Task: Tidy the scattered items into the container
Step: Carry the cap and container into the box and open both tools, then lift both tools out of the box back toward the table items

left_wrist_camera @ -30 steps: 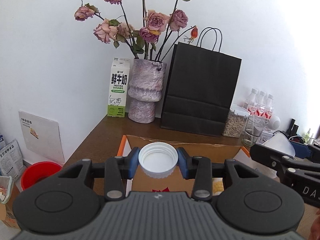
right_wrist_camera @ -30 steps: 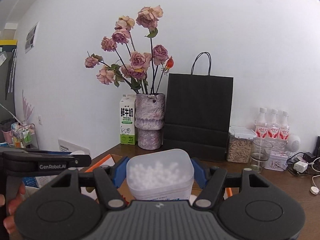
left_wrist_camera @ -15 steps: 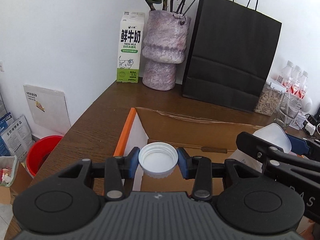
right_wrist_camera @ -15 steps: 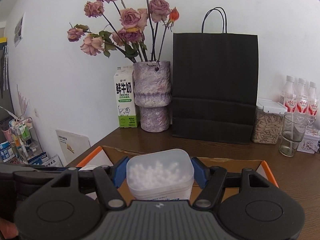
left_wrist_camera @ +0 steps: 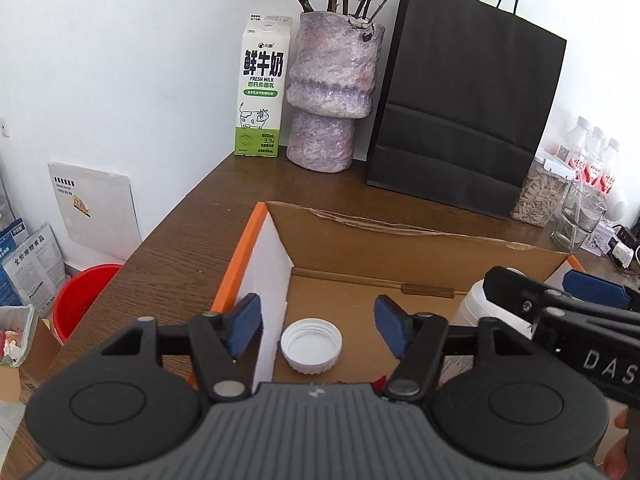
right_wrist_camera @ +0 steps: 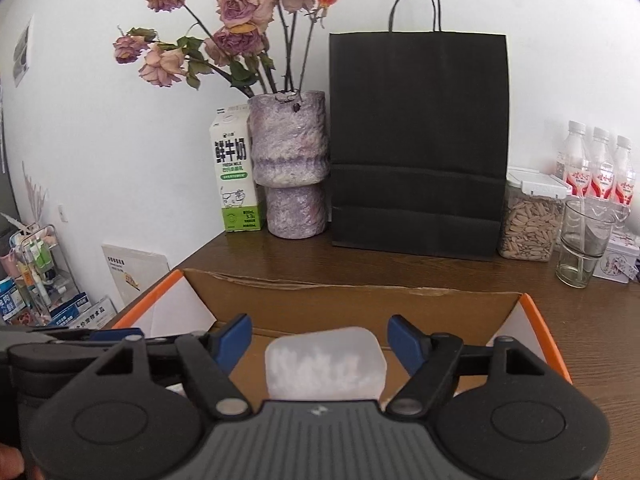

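Two wrist views record the moment of release over the cardboard box (left_wrist_camera: 420, 248). Left wrist view: the left gripper (left_wrist_camera: 316, 322) has just been opening, and its blue pads (left_wrist_camera: 244, 320) now stand spread, clear of the white lid (left_wrist_camera: 311, 345), which half a second ago was pinched between them. The lid lies open side up on the box floor, just beside the white inner wall at the box's left, touching neither pad. At the right of this view the right gripper (left_wrist_camera: 560, 300) reaches into the same box beside a white tub (left_wrist_camera: 476, 312), seen only in part. Behind the box stand a milk carton (left_wrist_camera: 262, 88), a purple vase (left_wrist_camera: 332, 92) and a black paper bag (left_wrist_camera: 464, 108) on the wooden table (left_wrist_camera: 192, 240). Right wrist view: the right gripper (right_wrist_camera: 320, 338) has likewise just been opening; its pads (right_wrist_camera: 404, 338) are spread to either side of the translucent tub (right_wrist_camera: 326, 362), with a visible gap on each side, where half a second ago they clamped it. The tub looks blurred and sits low within the box (right_wrist_camera: 360, 300), so it is probably dropping or newly landed; which cannot be told. Judgement: both items now lie inside the container and this step is done; whether further scattered items remain is not shown.
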A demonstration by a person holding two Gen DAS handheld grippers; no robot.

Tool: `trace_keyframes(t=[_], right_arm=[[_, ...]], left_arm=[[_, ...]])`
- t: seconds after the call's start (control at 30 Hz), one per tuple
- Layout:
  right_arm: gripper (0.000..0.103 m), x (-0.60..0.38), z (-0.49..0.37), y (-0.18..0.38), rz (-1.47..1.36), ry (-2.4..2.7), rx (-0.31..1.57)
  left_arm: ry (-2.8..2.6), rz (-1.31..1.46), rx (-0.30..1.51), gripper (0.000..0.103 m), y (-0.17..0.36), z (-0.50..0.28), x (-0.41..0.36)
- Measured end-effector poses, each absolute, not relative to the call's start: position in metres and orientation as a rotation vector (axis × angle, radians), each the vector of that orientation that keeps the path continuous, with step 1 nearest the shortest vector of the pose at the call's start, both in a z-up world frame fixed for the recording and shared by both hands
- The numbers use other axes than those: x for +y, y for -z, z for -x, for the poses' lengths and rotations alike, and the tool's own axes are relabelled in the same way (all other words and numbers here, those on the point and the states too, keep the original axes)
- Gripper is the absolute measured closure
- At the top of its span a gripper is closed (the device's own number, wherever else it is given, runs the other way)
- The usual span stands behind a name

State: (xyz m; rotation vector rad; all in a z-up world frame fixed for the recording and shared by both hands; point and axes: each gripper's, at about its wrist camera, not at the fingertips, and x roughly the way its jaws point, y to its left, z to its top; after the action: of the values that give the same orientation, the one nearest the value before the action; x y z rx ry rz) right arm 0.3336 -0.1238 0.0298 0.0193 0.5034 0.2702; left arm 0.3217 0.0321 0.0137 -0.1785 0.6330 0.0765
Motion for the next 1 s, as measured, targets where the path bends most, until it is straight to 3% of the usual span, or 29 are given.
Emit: trace_keyframes(t=[0.03,0.07,0.1,0.17,1.0], right_arm=[[0.013,-0.128,-0.333,-0.032,-0.034,-0.248,0.503],[0.009,-0.132,-0.333,-0.033,-0.048,-0.239,0.501],[0.005,-0.137,-0.334,-0.035,-0.065,-0.237,0.502],[0.0,-0.146,-0.334,-0.039,-0.108,-0.239,0.506],[0.0,-0.147,-0.307,-0.065,-0.08,-0.288,0.449]], left_arm=[[-0.084,0.184,0.626,0.018,-0.014,-0.32,0.032],[-0.109,0.18,0.614,0.004,-0.015,-0.317,0.032],[-0.111,0.179,0.603,0.0,-0.016,-0.316,0.032],[-0.11,0.163,0.594,0.0,-0.017,-0.314,0.03],[-0.079,0.191,0.468,0.0,-0.04,-0.28,0.027]])
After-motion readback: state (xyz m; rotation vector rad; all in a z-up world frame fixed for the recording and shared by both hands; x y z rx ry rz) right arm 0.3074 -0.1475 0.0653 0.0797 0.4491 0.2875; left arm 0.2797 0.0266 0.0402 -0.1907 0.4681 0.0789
